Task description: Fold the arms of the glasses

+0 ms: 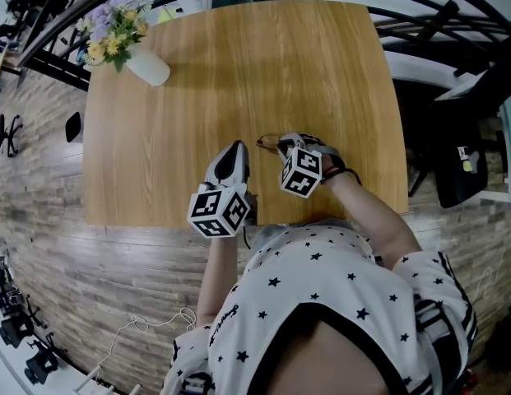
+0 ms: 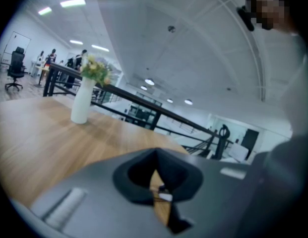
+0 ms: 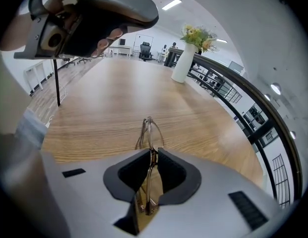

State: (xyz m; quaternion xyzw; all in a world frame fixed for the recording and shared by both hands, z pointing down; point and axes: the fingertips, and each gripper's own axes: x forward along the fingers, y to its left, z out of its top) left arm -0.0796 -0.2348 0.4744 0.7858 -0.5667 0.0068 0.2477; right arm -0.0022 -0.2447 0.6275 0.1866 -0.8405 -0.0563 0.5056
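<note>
Left hand-held gripper (image 2: 155, 171) closed; right hand-held gripper (image 3: 153, 155) clamping.

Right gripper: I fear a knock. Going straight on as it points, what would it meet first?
Probably the wooden table; the glasses in the right gripper stick out ahead and would touch first.

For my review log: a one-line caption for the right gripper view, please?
The right tongs shut on the glasses; wooden table and flower vase beyond.
</note>
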